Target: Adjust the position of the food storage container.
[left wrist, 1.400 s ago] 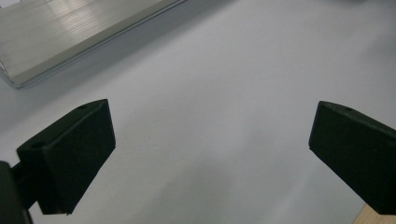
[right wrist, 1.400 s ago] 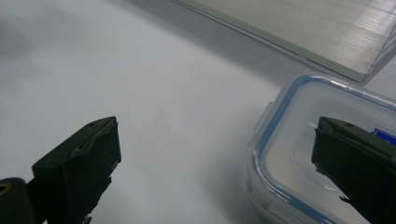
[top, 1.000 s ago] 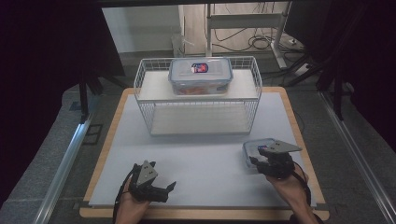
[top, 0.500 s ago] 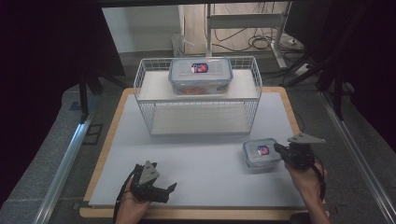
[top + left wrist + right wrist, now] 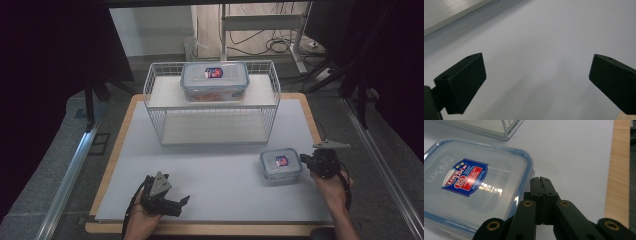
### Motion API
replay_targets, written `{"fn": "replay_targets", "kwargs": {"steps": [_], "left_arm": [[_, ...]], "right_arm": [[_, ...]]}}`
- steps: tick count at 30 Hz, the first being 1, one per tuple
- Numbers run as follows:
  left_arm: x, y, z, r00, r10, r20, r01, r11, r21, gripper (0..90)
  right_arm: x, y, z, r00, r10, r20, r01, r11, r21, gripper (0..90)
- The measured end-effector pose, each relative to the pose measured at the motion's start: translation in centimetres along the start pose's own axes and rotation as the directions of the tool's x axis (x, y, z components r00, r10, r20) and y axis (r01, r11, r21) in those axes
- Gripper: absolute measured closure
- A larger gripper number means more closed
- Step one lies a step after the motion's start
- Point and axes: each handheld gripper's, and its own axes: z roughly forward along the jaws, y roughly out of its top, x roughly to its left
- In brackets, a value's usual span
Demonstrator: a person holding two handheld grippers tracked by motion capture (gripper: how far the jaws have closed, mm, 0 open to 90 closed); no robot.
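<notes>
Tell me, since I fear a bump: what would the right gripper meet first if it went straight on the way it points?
Probably the small container: the shut right gripper sits at its lid's edge, aimed along that side. It might just graze past; depth is unclear.

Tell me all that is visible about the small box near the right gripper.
The small box is a square, clear plastic container with rounded corners and a blue-rimmed lid, shut, carrying a red and blue label. It lies flat on the white table, in front of the wire rack. The right gripper, jaws shut, sits at its lid edge; whether they touch is unclear.
</notes>
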Motion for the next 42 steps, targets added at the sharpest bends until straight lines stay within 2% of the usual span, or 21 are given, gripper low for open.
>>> {"fn": "replay_targets", "kwargs": {"steps": [2, 6, 19, 33, 42], "left_arm": [[0.0, 0.0, 0.1, 1.0, -0.002, 0.001, 0.002, 1.0, 0.001, 1.0], [-0.1, 0.0, 0.2, 1.0, -0.001, 0.002, 0.001, 1.0, 0.004, 1.0], [-0.1, 0.1, 0.5, 0.9999, -0.007, 0.009, 0.007, 1.0, 0.006, 1.1], [0.0, 0.0, 0.5, 0.9998, -0.015, 0.014, 0.015, 0.9999, 0.007, 1.2], [0.1, 0.0, 0.6, 0.9997, -0.018, 0.014, 0.018, 0.9998, 0.009, 1.3]], "right_arm": [[0.2, 0.1, 0.1, 0.9998, -0.007, 0.016, 0.007, 1.0, 0.006, 89.8], [0.5, 0.1, 0.3, 1.0, -0.001, -0.003, 0.001, 1.0, 0.004, 89.8], [3.4, 0.7, 1.2, 0.9947, -0.039, -0.095, 0.04, 0.999, 0.008, 89.8], [7.3, 1.0, 1.9, 0.9776, -0.1, -0.185, 0.106, 0.994, 0.022, 89.8], [9.2, 1.1, 2.2, 0.9646, -0.112, -0.239, 0.123, 0.992, 0.03, 89.8]]}}
